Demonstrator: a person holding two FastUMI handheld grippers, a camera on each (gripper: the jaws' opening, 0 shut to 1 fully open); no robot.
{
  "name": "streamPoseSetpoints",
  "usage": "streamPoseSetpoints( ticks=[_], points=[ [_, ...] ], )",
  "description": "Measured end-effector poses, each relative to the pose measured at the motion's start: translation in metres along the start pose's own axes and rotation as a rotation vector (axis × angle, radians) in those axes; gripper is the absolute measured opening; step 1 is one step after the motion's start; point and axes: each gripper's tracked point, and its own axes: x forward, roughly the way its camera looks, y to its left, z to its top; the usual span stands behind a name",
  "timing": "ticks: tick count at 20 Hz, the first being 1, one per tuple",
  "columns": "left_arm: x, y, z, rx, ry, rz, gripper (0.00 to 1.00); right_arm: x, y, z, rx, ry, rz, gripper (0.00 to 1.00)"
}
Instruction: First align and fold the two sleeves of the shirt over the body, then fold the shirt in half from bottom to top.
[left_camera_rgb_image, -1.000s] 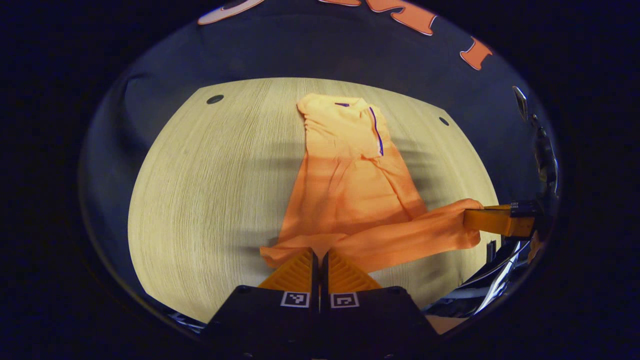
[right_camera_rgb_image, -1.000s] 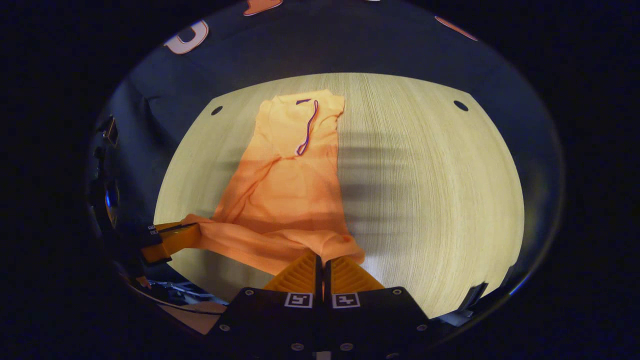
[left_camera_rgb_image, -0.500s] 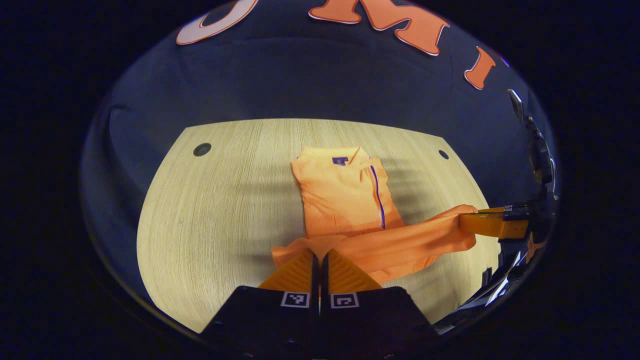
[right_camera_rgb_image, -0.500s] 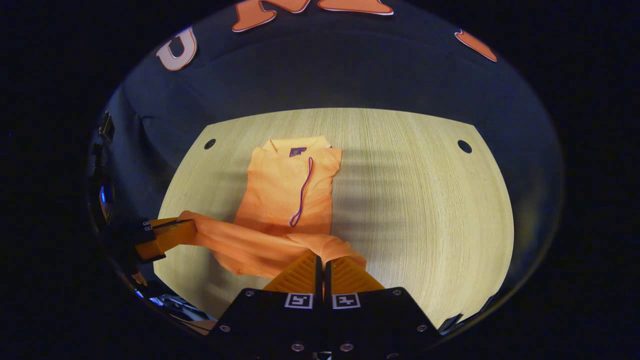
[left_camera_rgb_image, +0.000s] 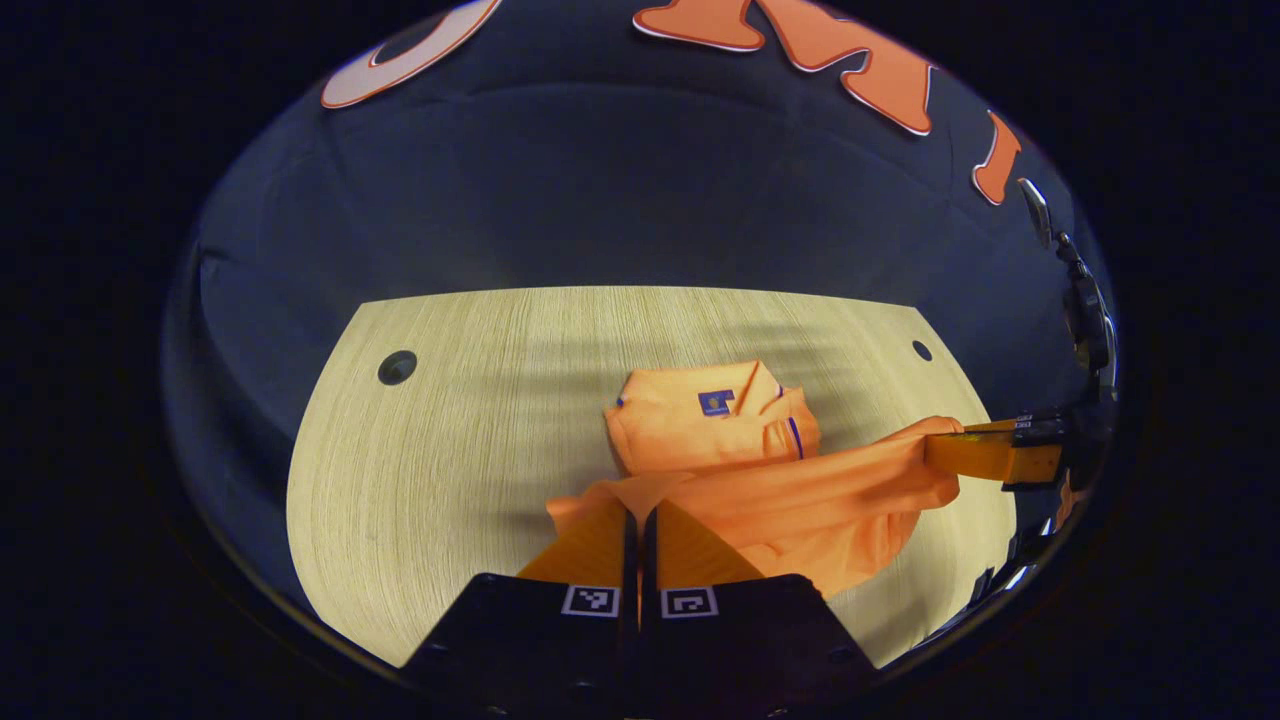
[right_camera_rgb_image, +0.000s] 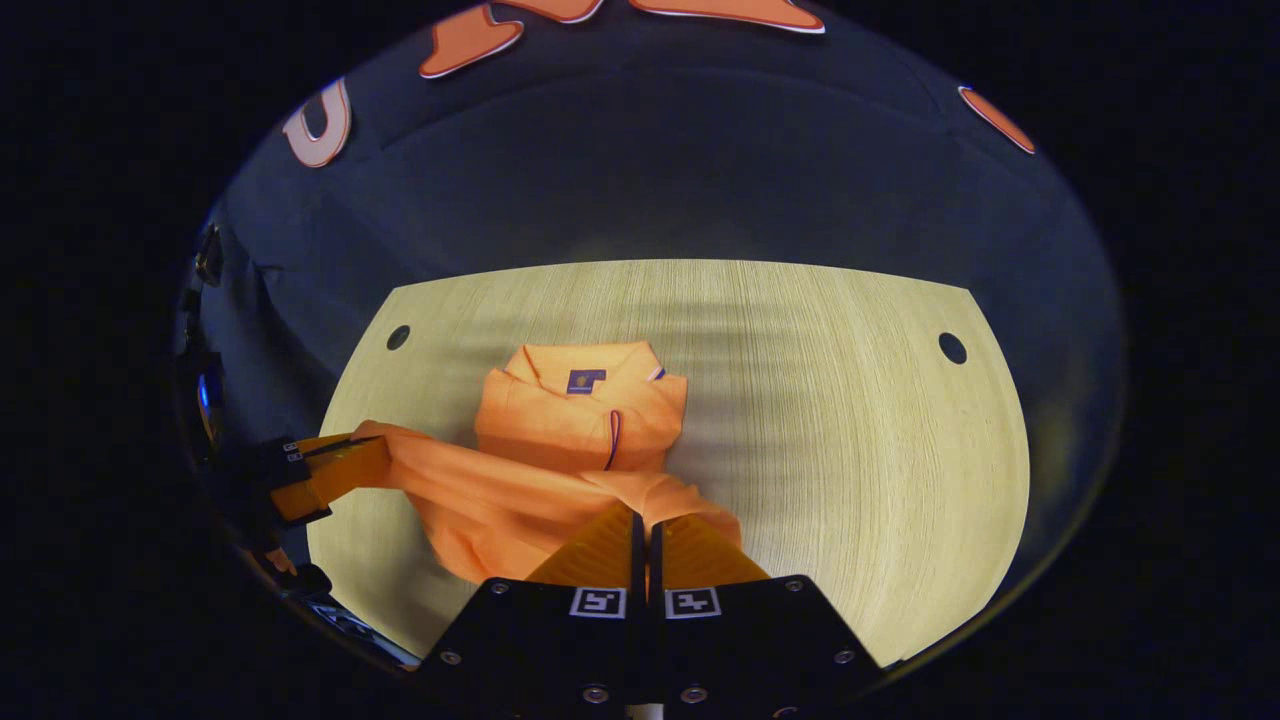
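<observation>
Shirt (left_camera_rgb_image: 760, 470) (right_camera_rgb_image: 560, 440) is bright orange w/ a dark blue-purple label patch inside the collar & a thin purple stripe along the placket. Table (left_camera_rgb_image: 450, 440) (right_camera_rgb_image: 850, 440) is pale tan wood w/ fine straight grain lines, plus dark round holes (left_camera_rgb_image: 397, 367) (right_camera_rgb_image: 952, 348) near the far corners. Square tags (left_camera_rgb_image: 590, 600) (right_camera_rgb_image: 597, 601) on the gripper bodies are black-&-white block patterns on black housing.
</observation>
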Motion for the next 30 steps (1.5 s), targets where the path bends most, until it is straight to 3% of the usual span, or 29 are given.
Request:
streamPoseSetpoints(
  ticks=[12,14,16,17,20,25,30],
  points=[
    [0.059,0.018,0.021,0.047,0.013,0.096,0.01,0.061,0.001,0.028,0.044,-0.037,0.042,0.02],
    [0.060,0.018,0.021,0.036,0.009,0.100,0.04,0.064,-0.004,0.031,0.023,-0.054,0.018,0.02],
    [0.066,0.020,0.019,0.023,0.005,0.099,0.07,0.066,-0.006,0.033,-0.007,-0.079,-0.004,0.10],
    [0.063,0.018,0.022,0.016,-0.005,0.089,0.10,0.065,-0.003,0.033,-0.017,-0.084,-0.001,0.32],
    [0.055,0.025,0.029,-0.002,-0.050,0.103,1.00,0.058,-0.010,0.032,-0.041,-0.103,-0.041,0.97],
    [0.016,0.034,0.050,0.007,-0.135,0.155,1.00,0.025,-0.007,0.038,-0.003,-0.152,-0.018,1.00],
    [-0.050,0.027,0.077,0.038,-0.268,0.166,0.99,-0.050,-0.009,0.056,0.008,-0.285,0.001,0.99]
  ],
)
